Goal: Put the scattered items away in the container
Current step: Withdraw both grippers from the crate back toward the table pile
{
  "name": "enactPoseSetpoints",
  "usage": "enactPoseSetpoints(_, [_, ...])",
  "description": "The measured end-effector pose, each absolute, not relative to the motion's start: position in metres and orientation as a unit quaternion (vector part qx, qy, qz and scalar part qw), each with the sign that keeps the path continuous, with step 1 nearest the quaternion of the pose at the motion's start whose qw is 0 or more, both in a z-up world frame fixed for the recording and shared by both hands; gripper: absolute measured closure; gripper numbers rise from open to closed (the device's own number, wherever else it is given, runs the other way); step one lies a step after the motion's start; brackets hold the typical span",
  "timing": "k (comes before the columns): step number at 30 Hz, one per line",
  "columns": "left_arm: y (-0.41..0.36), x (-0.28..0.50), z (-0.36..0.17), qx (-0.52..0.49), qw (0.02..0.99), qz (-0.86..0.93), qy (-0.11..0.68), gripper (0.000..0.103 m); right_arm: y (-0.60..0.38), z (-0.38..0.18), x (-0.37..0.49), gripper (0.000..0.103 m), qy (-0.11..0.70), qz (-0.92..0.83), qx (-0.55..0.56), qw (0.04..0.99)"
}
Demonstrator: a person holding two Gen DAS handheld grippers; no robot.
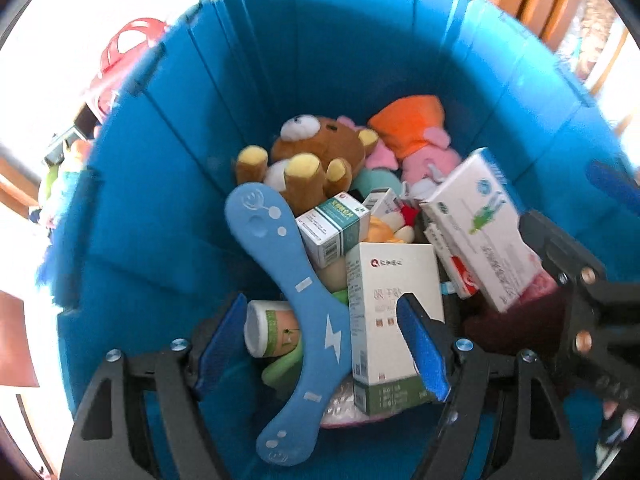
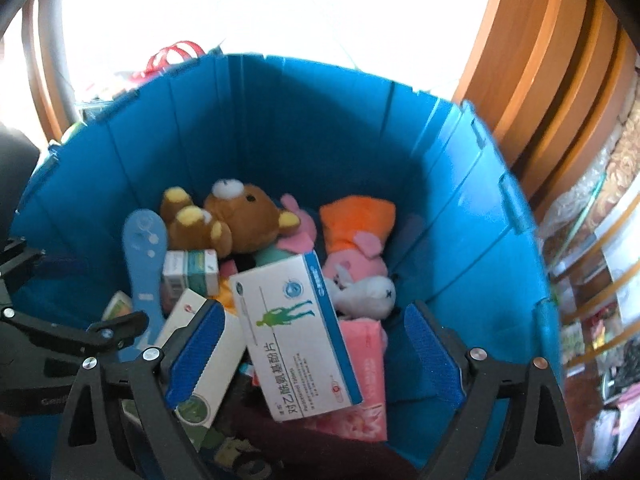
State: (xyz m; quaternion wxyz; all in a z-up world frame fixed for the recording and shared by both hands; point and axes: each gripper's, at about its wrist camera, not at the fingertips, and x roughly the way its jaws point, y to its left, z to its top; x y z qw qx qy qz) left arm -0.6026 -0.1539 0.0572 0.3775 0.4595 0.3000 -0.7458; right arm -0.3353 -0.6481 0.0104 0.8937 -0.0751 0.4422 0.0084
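Observation:
Both grippers hang over the open blue crate (image 1: pixel 304 60), also in the right wrist view (image 2: pixel 280 120). Inside lie a brown teddy bear (image 1: pixel 316 152), orange and pink plush (image 1: pixel 416 128), several medicine boxes and a blue boomerang (image 1: pixel 288 272). My left gripper (image 1: pixel 320 344) is open and empty above the boomerang and a tall white-green box (image 1: pixel 388 300). My right gripper (image 2: pixel 316 356) is open and empty above a white-blue tablet box (image 2: pixel 296 332), which also shows in the left wrist view (image 1: pixel 480 224). The right gripper shows at the right edge of the left wrist view (image 1: pixel 580 292).
A small white-green bottle (image 1: pixel 272 328) and a pink packet (image 2: pixel 368 376) lie low in the crate. A red wire basket (image 1: pixel 124 56) stands outside behind the crate's left wall. Wooden furniture (image 2: pixel 552 64) stands to the right.

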Motion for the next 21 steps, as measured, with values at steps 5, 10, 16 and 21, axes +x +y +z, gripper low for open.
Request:
enactPoseSetpoints(5, [-0.127,-0.571,0.092,0.424,0.397,-0.77,0.265,0.026,-0.644,0.042,-0.36,0.005,0.403,0.032,-0.078,0.911])
enactPoseSetpoints(10, [-0.105,-0.54,0.12,0.366,0.429,-0.784,0.26,0.026,-0.633,0.066,-0.389,0.004,0.368,0.062,-0.068,0.925])
enactPoseSetpoints(16, [-0.081,-0.498,0.145,0.313,0.474,-0.789,0.234,0.026,-0.606,0.084,-0.421,0.001,0.327,0.115,-0.064,0.936])
enactPoseSetpoints(21, [-0.074,-0.455,0.152,0.274,0.52,-0.772,0.242,0.026,-0.581,0.096,-0.436,0.001,0.3,0.151,-0.044,0.941])
